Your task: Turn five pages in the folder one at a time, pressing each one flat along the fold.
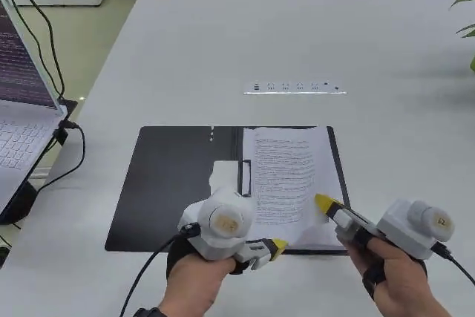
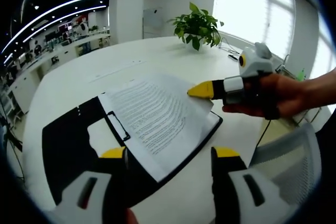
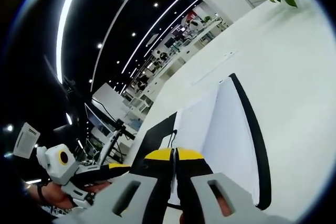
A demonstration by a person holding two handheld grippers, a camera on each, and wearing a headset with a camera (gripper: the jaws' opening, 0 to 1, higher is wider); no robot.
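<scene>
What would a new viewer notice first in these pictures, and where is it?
An open black folder lies in the middle of the white table. The right gripper is shut on the right edge of the printed top page, while the left gripper hangs open at the folder's near edge.

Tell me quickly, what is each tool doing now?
Left tool: open.
Right tool: closed on a page.

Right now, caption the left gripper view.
The right claw pinches the printed page at its edge over the black folder; left claw open.
</scene>
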